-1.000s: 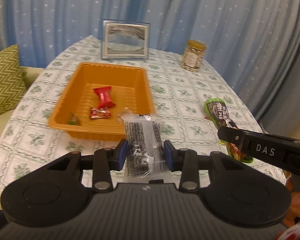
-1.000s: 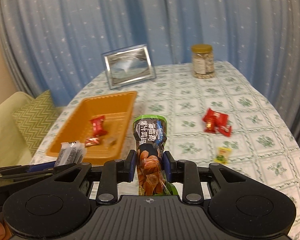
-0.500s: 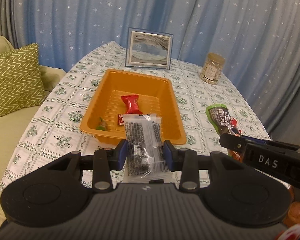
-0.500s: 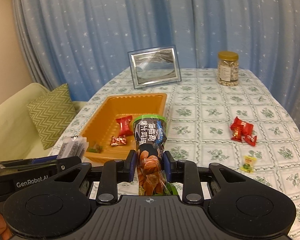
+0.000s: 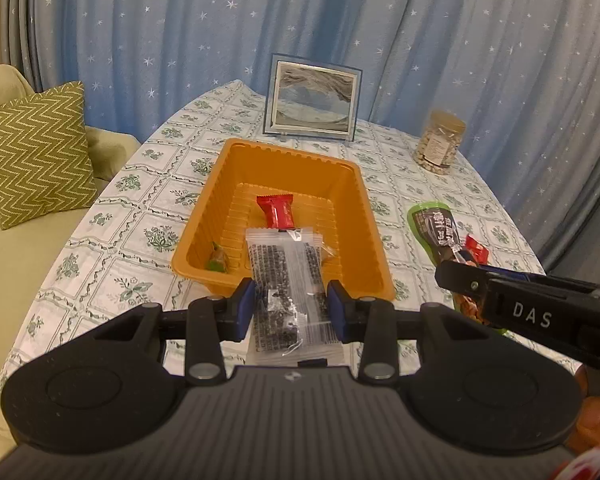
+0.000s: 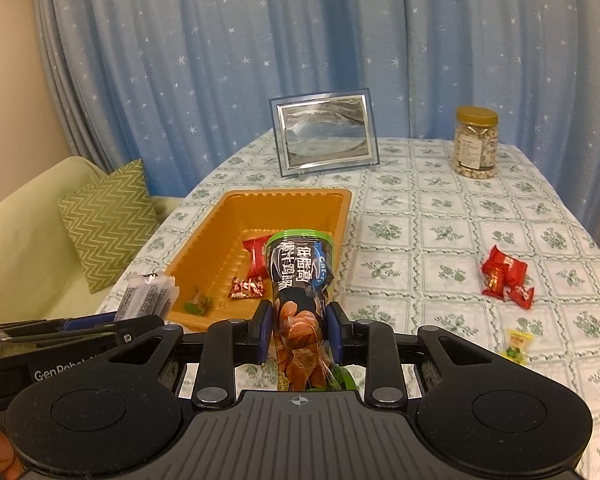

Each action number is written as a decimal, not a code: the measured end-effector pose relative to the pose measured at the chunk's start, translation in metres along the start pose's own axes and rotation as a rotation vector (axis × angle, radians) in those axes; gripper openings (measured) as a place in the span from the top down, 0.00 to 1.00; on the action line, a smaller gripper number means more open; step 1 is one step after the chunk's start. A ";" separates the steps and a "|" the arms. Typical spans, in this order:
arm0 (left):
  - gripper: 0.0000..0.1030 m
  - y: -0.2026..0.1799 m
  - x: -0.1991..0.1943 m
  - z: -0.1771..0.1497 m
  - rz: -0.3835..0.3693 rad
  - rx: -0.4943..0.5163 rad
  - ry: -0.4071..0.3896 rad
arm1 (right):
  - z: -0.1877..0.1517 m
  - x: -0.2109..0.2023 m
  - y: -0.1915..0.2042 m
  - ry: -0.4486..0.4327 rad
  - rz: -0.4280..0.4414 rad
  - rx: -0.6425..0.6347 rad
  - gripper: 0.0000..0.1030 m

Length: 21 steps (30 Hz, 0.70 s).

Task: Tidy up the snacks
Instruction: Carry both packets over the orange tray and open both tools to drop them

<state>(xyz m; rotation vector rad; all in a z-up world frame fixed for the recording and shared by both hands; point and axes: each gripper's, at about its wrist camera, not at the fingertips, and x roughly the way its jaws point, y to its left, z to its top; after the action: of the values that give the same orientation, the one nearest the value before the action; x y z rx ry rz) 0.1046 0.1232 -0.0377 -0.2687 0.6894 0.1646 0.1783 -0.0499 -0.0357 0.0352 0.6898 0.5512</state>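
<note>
Both claws have drawn back from the orange tray [image 5: 228, 184]: the left claw [image 5: 291, 309] stays clamped on the clear packet [image 5: 288, 276], the right claw [image 6: 300, 331] on the green pouch [image 6: 300, 280], both near the tray's front rim, so the drop is not yet done.

Black ribbed left tool [image 5: 292, 310] has blue pads [image 5: 245, 309] and silver screws.

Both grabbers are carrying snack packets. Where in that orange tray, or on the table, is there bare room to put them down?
The orange tray is bare across its far half, behind the red candy; its near end is crowded with the small red-and-white candy and green candy. The tablecloth is also bare between the tray's right wall and the red candy pile, and between the picture frame and nut jar.
</note>
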 end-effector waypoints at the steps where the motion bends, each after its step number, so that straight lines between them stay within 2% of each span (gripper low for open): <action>1: 0.66 0.001 0.003 0.002 0.001 0.000 -0.001 | 0.002 0.004 0.000 0.002 0.003 0.000 0.72; 21: 0.65 0.031 0.089 0.052 0.024 0.000 0.026 | 0.034 0.096 0.004 0.054 0.030 0.001 0.72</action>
<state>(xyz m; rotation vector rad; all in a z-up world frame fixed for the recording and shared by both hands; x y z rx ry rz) 0.1964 0.1732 -0.0632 -0.2634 0.7186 0.1844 0.2587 0.0058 -0.0656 0.0315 0.7435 0.5819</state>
